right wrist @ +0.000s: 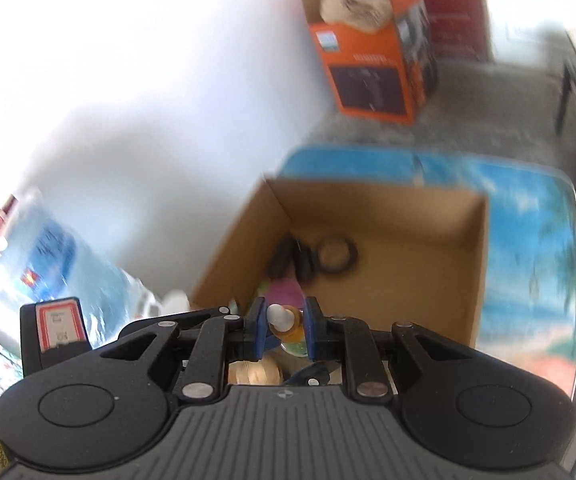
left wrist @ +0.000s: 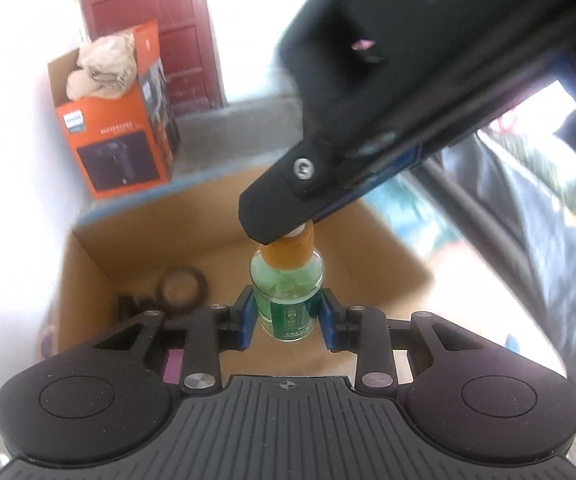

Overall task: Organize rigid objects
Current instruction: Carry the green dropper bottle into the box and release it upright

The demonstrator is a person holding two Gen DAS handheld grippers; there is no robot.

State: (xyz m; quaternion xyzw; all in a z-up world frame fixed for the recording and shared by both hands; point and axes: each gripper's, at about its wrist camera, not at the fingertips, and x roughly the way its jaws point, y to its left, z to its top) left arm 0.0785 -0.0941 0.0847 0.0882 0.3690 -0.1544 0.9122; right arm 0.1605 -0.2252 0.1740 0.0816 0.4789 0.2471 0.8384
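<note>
The left claw point(left wrist: 288, 312) grips the body of a small clear glass bottle of green liquid point(left wrist: 286, 292), upright above the open brown cardboard box point(left wrist: 388, 248). The right claw point(right wrist: 285, 326) is clenched on the bottle's orange cap point(right wrist: 288, 330). A black ring point(left wrist: 181, 284) lies on the box floor.

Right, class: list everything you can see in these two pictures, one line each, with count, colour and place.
bottle: one, clear with green liquid, orange cap, held above the cardboard box
cardboard box: one, brown, open, on the blue mat
rubber rings: several, black, inside the box's far corner
blue mat: one, under the box
orange carton: one, by the wall, beige stuffing on top
red door: one, behind the carton
left claw: shut on the bottle's body
right claw: shut on the bottle's cap
</note>
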